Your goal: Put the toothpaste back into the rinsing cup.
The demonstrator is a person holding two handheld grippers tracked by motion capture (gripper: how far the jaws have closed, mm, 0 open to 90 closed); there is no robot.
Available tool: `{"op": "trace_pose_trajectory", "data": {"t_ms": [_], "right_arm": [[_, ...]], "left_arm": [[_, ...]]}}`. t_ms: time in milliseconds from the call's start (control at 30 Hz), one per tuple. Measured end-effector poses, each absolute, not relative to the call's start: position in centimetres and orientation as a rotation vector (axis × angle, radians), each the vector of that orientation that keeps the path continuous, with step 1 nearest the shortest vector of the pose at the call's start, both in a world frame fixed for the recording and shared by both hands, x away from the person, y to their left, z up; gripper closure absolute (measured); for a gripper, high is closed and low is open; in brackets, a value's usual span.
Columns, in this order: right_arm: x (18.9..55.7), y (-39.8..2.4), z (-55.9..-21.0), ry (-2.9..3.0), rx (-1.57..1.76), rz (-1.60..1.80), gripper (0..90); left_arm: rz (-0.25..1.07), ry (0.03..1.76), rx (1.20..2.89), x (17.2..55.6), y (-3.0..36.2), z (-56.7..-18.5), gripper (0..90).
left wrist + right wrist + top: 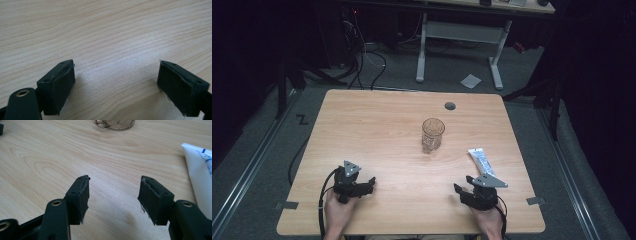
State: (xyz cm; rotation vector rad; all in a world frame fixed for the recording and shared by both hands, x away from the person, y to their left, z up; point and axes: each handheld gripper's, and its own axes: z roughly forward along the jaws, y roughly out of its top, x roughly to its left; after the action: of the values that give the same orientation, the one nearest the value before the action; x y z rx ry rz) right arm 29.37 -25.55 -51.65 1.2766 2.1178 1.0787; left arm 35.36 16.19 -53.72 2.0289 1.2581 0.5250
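Left tool (368,184): rests low at the near left of the light wooden table (377,130), jaws spread wide with bare wood grain between the pads (60,85); it grips nothing and looks parked, well apart from everything else.
Right tool (460,192): sits at the near right, jaws well apart and empty; in the right gripper view they aim across the table with the tube off to one side, so I judge it is lining up for a pick.
Tube: the white squeezable plastic tube with blue print (482,161) lies flat just beyond the right tool, its crimped flat end toward the far side, close enough for a short reach.
Glass: the clear cut-pattern drinking glass (432,134) stands upright near the middle of the table, open mouth up, probably the place for the tube.
In the way: nothing lies between tool and tube, or between tube and glass.
Farther off: a grey round cable grommet (450,106) near the far edge; beyond the table, a white desk frame (459,42) and a scrap of white paper (471,80) on the floor.
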Motion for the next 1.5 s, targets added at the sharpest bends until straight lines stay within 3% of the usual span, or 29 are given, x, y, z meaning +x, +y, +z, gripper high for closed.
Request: {"op": "trace_pose_trajectory", "data": {"t_ms": [600, 1500], "right_arm": [[28.3, -28.2, -49.8, 1.97, 1.322, 1.102, 42.3], [31.8, -31.3, -48.5, 1.903, 1.414, 1.008, 38.5]], "left_arm": [[0.525, 1.258, 2.028, 35.4, 16.2, -53.7, 15.0], [0.525, 1.258, 2.028, 35.4, 16.2, -53.7, 15.0]]}}
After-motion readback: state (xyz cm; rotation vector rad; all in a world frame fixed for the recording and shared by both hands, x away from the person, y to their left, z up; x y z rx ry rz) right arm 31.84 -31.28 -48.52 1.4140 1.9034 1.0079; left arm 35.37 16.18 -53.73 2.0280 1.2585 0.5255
